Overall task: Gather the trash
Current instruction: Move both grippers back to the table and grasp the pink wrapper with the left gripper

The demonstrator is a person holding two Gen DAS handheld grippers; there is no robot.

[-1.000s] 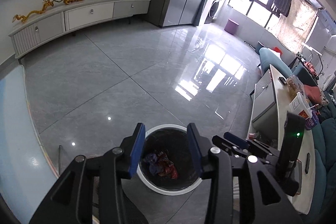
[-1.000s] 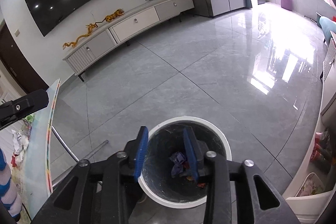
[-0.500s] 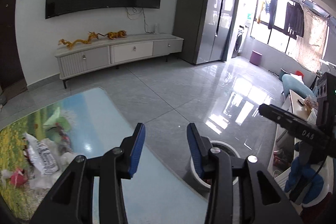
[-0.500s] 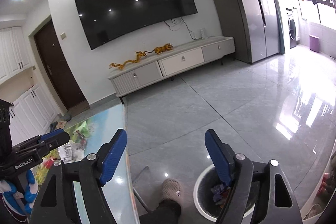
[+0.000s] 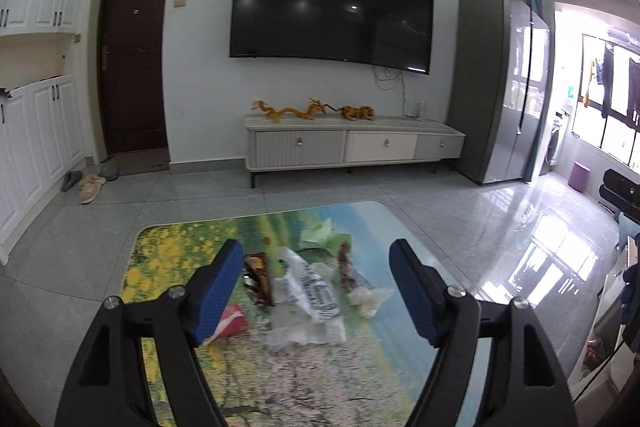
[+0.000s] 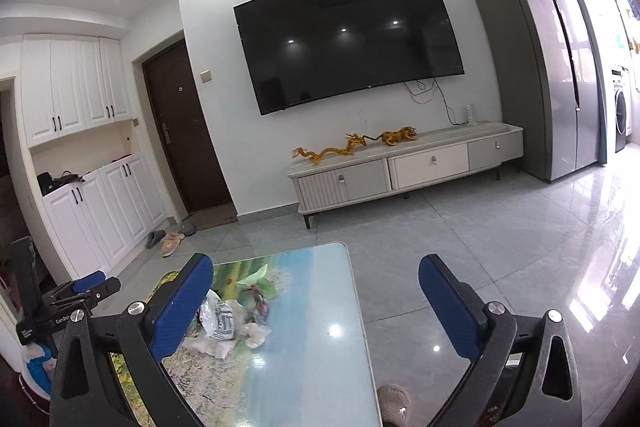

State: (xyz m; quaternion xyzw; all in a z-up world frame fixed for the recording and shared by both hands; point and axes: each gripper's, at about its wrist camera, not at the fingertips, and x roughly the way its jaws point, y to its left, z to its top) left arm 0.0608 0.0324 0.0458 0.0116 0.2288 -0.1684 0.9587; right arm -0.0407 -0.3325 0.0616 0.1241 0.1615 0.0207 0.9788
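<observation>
Left wrist view: my left tool [image 5: 316,287] hangs over the surface [image 5: 192,251], jaws opening, nothing between them. Trash sits mid-surface: white wrapper [image 5: 316,287], green paper [image 5: 320,239], dark snack packet [image 5: 258,277], red scrap [image 5: 232,321]. Right wrist view: my right tool [image 6: 316,307] is opening wide and empty, wrapper pile [image 6: 224,319] just beside its left finger.

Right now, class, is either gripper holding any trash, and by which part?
Nothing is held: the left gripper and right gripper have empty, opening jaws above the table's trash.
</observation>
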